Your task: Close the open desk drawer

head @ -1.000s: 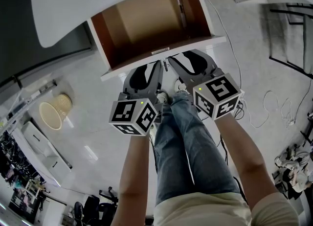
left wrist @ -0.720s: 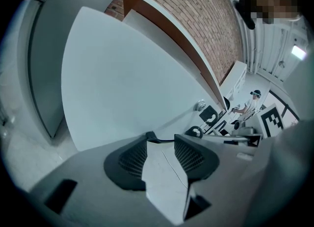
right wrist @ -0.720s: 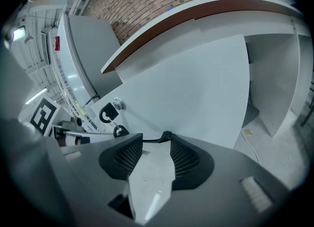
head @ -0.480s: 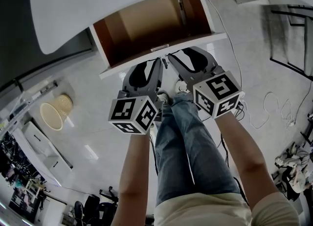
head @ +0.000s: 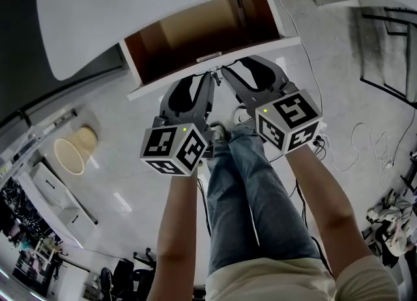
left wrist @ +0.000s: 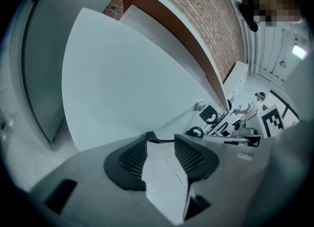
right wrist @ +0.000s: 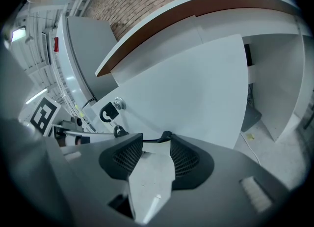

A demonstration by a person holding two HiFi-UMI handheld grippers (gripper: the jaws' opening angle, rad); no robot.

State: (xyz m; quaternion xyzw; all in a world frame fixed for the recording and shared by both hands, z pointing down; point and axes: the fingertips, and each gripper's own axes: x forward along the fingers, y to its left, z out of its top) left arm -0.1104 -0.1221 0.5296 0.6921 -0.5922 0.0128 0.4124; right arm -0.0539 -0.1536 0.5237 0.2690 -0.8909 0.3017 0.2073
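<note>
Pushing drawer (head: pixel 179 42) further in, less showing

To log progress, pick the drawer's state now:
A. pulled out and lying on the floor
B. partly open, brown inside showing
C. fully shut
B: in the head view the drawer shows its brown inside below the desk top, with the left gripper and right gripper at its white front.
</note>
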